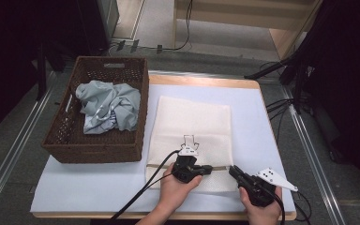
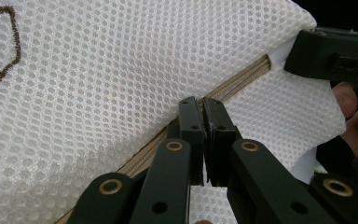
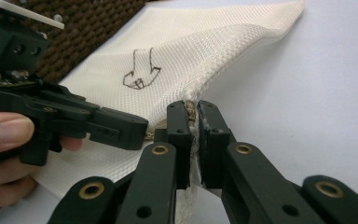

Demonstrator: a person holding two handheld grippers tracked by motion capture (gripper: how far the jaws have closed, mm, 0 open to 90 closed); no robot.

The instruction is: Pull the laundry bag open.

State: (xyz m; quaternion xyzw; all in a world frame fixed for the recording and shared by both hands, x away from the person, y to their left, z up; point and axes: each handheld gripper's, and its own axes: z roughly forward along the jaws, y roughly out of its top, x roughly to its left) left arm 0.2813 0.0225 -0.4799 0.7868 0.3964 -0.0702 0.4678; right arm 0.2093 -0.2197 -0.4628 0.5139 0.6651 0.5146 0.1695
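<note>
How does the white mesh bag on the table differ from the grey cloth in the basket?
The white mesh bag lies flat and spread out on the table sheet; the grey cloth is crumpled in a heap inside the brown wicker basket. The bag is cream-white with a tan zipper and a brown drawn mark; the cloth is plain pale blue-grey. Both grippers pinch the bag; nothing touches the cloth. Both are soft fabric.

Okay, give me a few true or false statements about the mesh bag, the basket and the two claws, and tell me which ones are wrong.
1. The left claw is shut on the zipper of the mesh bag. True.
2. The right claw hangs open above the bag. False: it is shut on the bag's zipper end.
3. The wicker basket holds a crumpled grey cloth. True.
4. The bag lies inside the basket. False: it lies flat on the table beside it.
</note>
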